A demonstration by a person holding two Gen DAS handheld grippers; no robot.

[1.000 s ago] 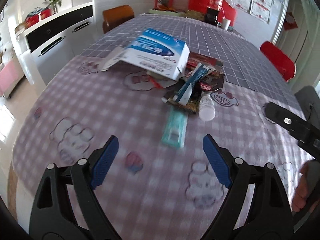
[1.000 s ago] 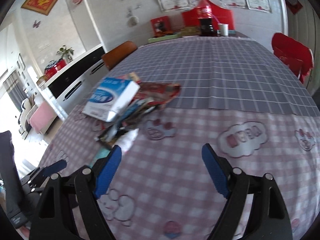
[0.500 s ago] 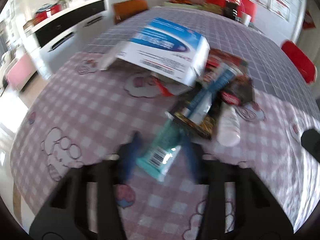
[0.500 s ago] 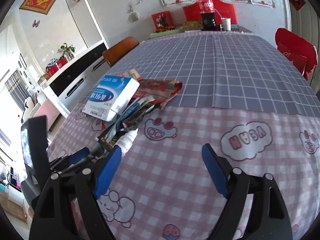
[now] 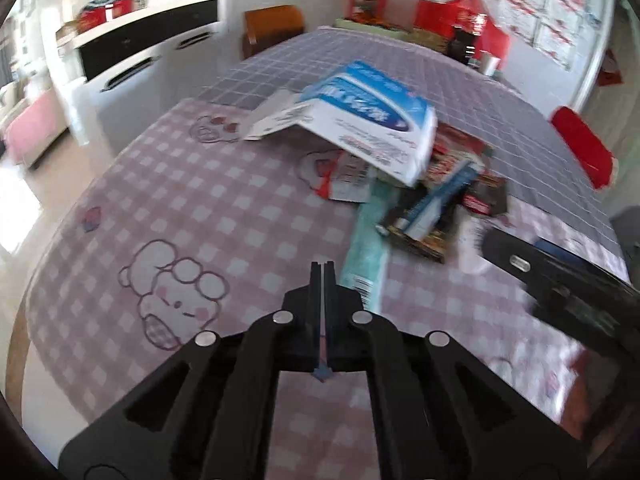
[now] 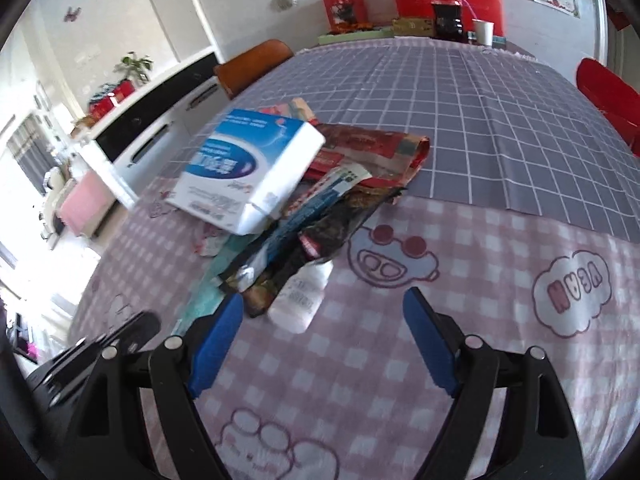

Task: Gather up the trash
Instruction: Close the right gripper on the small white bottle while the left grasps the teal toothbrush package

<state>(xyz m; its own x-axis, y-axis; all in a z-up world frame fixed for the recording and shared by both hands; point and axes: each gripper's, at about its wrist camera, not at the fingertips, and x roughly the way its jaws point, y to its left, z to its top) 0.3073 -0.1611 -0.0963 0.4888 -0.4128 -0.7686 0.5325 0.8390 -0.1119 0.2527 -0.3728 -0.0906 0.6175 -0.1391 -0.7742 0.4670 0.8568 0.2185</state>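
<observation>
A trash pile lies on the table: a blue-and-white carton (image 5: 372, 120) (image 6: 248, 168) on top of red and dark wrappers (image 6: 368, 152), a blue tube (image 5: 436, 204), a teal packet (image 5: 366, 244) and a small white bottle (image 6: 302, 296). My left gripper (image 5: 323, 276) is shut and empty, its tip just left of the teal packet's near end. My right gripper (image 6: 320, 320) is open, its jaws on either side of the white bottle's near end, and it also shows in the left wrist view (image 5: 560, 280).
The table carries a pink checked cloth (image 5: 180, 220) near me and a purple grid cloth (image 6: 480, 100) beyond. At the far end stand a cola bottle (image 6: 446, 4), a cup (image 6: 484, 32) and boxes. Chairs (image 6: 256, 60) (image 6: 612, 92) stand around it, a cabinet (image 5: 140, 60) at left.
My left gripper has closed from wide open to shut and moved forward toward the teal packet. My right gripper has moved closer to the pile, up to the white bottle.
</observation>
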